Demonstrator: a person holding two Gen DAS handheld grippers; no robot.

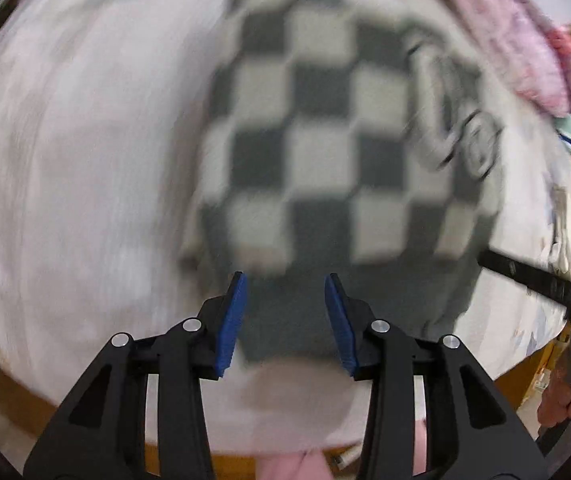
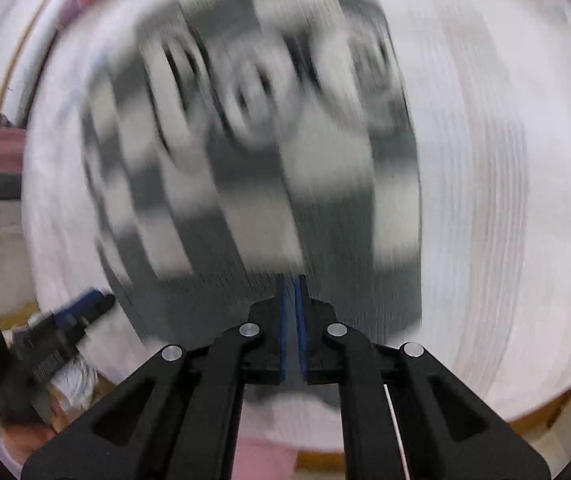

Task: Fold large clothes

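Observation:
A grey and white checkered garment (image 1: pixel 325 152) with large lettering lies folded on a white bed sheet (image 1: pixel 85 160). My left gripper (image 1: pixel 285 284) is open and empty, just above the garment's near grey hem. In the right wrist view the same garment (image 2: pixel 253 168) is heavily blurred by motion. My right gripper (image 2: pixel 291 280) has its blue pads almost together over the garment's near edge; nothing shows between them. The left gripper (image 2: pixel 85 308) also appears at the lower left of that view.
A pile of pink clothes (image 1: pixel 525 40) lies at the bed's far right. The wooden bed edge (image 1: pixel 25 400) runs along the near side. Pink fabric (image 2: pixel 261 460) hangs below the grippers. The other gripper's black arm (image 1: pixel 533 276) crosses the right edge.

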